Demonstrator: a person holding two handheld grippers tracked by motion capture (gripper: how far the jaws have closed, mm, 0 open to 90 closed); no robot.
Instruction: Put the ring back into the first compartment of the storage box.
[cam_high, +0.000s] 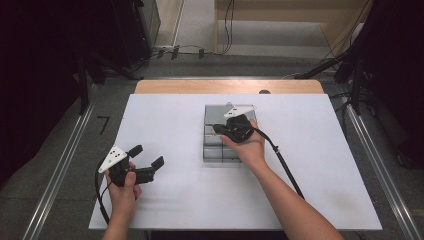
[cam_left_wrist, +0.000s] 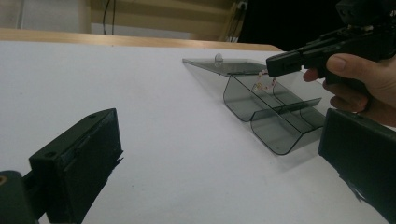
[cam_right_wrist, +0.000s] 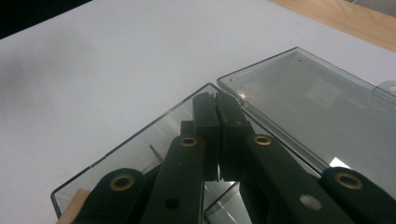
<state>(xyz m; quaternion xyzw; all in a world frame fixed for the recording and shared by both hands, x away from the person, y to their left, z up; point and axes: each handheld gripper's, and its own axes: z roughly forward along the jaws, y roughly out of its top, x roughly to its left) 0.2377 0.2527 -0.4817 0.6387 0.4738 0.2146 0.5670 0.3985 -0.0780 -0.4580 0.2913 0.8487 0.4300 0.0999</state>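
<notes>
Black jaws of the right gripper sit nearest the lens in the right gripper view, pressed together, their tips over the open smoky-clear plastic box. From the left gripper view a small pale, pinkish item hangs at those closed tips, so the jaws appear clamped on it, though it is too small to identify. The box lies near the middle of the white table, slightly toward the far edge, with internal dividers forming compartments and its hinged lid folded open and lying flat beyond it. Which compartment the tips hover over I cannot tell. The main risk, as I judge it, is that the tiny item slips or catches on a divider and drops into the wrong section, since so little of it is gripped. A second risk is that the light box gets nudged or tipped, because nothing holds it down. The right hand reaches forward over the box's near edge, wrist roughly level, gripper pointing away from the person and angled down. The left hand rests well apart at the table's near left, holding the left gripper with its jaws wide apart and empty, aimed across toward the box.
</notes>
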